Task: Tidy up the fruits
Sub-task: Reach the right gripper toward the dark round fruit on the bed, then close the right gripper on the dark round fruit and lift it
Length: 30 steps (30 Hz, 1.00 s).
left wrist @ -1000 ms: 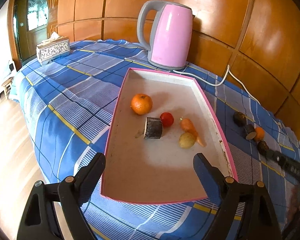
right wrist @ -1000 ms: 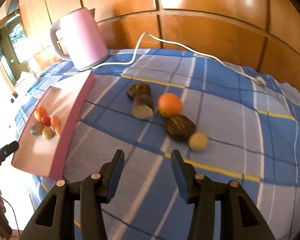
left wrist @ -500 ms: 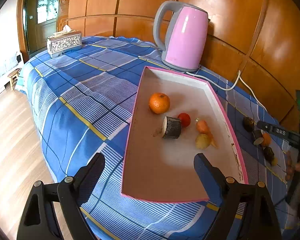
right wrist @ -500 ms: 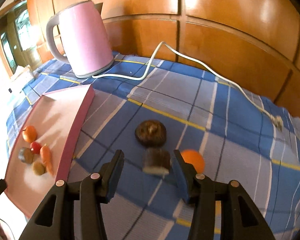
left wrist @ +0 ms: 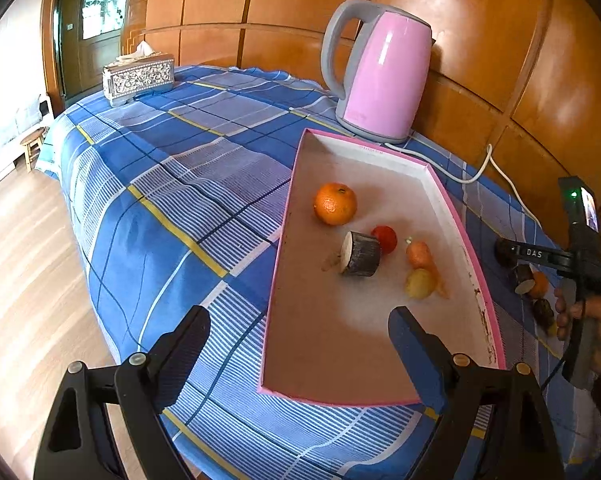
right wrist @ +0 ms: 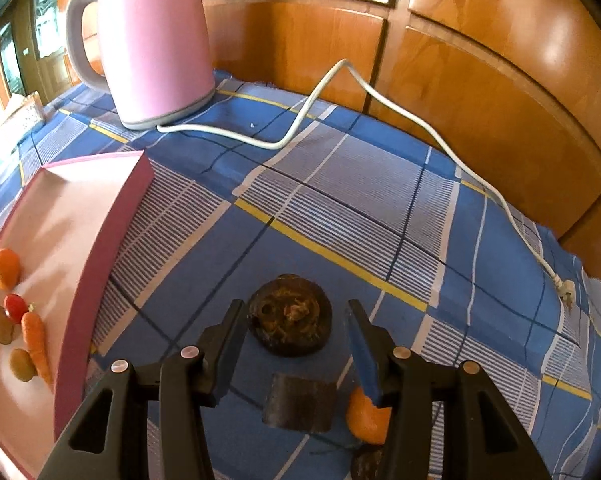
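— Two claws? What are we doing?
— Our right claw (right wrist: 296, 340) hangs parted around a dark round fruit (right wrist: 289, 315) on the table (right wrist: 340, 200), untouched. Next: close, carry to the pink tray (right wrist: 100, 240). Left claw (left wrist: 296, 344) gapes empty.

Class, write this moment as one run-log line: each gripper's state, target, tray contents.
left gripper: open, over pink tray | right gripper: open around dark round piece, not gripping | tray: five items
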Available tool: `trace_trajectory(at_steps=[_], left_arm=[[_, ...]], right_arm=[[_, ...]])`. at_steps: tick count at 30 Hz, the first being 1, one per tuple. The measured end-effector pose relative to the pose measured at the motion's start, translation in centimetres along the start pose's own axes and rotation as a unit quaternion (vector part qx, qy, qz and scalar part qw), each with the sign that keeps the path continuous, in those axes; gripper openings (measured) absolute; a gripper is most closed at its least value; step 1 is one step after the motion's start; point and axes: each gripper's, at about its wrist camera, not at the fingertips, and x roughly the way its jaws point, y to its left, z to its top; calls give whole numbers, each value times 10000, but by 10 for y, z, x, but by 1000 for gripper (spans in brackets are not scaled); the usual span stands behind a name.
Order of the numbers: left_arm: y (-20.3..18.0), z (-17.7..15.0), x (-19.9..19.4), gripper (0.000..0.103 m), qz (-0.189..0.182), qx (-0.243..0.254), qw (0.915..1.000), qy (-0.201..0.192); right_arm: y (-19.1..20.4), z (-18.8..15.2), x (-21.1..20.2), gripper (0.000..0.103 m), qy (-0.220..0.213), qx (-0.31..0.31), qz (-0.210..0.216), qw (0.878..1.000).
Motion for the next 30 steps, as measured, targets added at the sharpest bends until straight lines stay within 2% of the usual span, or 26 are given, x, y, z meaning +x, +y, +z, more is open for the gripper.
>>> trace_trajectory(at_steps=[8, 14, 15, 16, 17, 20, 23, 27, 30], left_arm=[[2, 0, 0, 91, 4, -70, 10000, 32], [-1, 0, -5, 92, 9, -42, 10000, -22], [-1, 0, -5, 92, 8, -46, 10000, -28], [-1, 0, -6, 92, 3, -50, 10000, -37], [-1, 0, -7, 93, -12, -45, 10000, -44], [-3, -1, -8, 93, -23, -24, 10000, -39], [-4, -1, -11, 93, -60, -17, 10000, -57], [-4, -1, -12, 93, -86, -48, 9999, -83], [-3, 0, -13, 93, -84, -89, 9999, -99]], right_arm=[[4, -1, 5, 47, -8, -30, -3, 10000], [7, -1, -19, 46, -372, 109, 188, 9991], [10, -1, -23, 38, -424, 103, 239, 9988], [13, 0, -29, 23, -493, 100, 327, 9982], [17, 0, -35, 21, -549, 96, 392, 9977], [33, 1, -53, 21, -711, -6, 774, 9945], [50, 1, -62, 21, -807, -283, 761, 9934], [29, -2, -65, 22, -809, 170, 724, 9939], [-6, -4, -61, 37, -651, 750, 698, 9926]])
